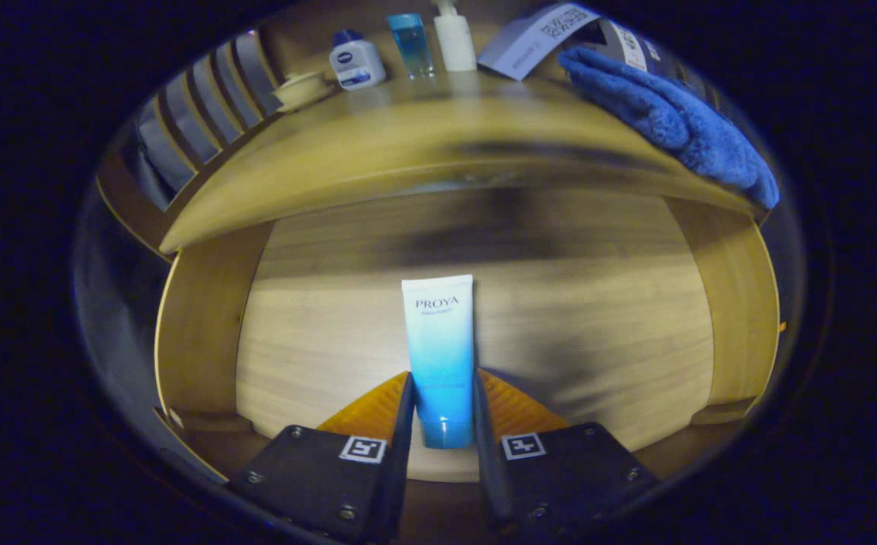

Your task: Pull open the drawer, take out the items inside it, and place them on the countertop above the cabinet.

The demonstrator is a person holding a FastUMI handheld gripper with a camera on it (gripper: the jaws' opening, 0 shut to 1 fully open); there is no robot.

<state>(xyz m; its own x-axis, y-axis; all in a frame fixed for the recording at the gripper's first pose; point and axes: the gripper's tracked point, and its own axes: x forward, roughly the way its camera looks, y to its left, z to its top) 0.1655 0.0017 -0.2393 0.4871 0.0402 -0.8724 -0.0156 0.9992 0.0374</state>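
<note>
Grasping blue-white plastic cosmetic tube [439,356] between both gripper [443,412] fingers, long axis straight ahead; wooden countertop [408,151] beyond, above open drawer [597,318].

Blue-white tube [438,356] upright between the jaws, over open wooden drawer [597,333]

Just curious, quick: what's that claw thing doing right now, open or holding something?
Gripper: shut on the blue tube, both fingers pressing its lower end, over the open drawer.

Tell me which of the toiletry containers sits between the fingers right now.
The blue-and-white tube in the open drawer; both fingers press its lower end. The bottles stand on the countertop beyond.
</note>
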